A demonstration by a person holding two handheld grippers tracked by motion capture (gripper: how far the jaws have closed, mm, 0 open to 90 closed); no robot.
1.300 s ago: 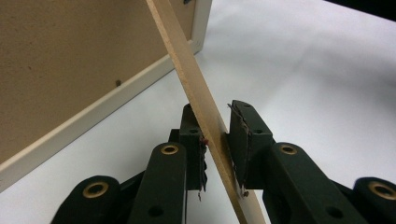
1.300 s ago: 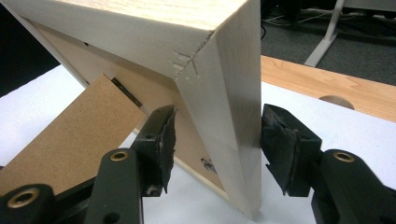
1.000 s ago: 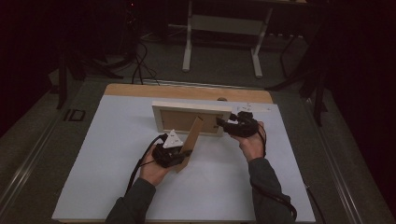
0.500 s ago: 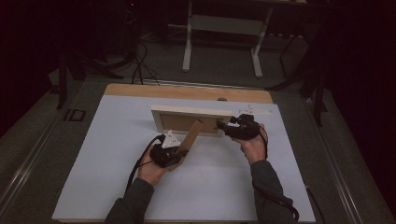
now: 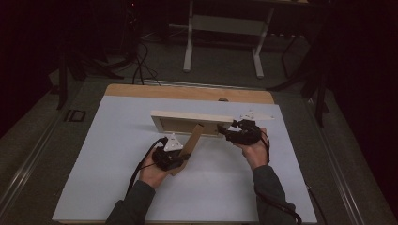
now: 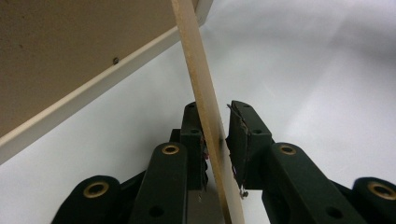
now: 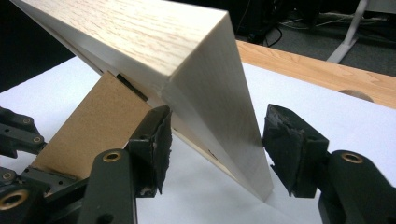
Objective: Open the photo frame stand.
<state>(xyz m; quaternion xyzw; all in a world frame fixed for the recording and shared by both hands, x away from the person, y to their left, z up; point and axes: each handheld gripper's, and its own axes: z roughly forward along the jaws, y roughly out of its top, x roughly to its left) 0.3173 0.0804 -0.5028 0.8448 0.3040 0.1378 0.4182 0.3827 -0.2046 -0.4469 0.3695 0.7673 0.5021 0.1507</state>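
Wooden picture frame (image 5: 190,123) standing on edge on the white table (image 5: 112,187), worked with both grippers.

Nearest, at 7 o'clock from the frame: left gripper (image 5: 174,159), clamped on the thin brown back-stand (image 5: 191,143) (a flat strip leaning out from the frame's rear). Farther on, at 3 o'clock: right gripper (image 5: 228,134), jaws just been opening, apart around the frame's end corner, one pad beside the wood, the other clear of it.
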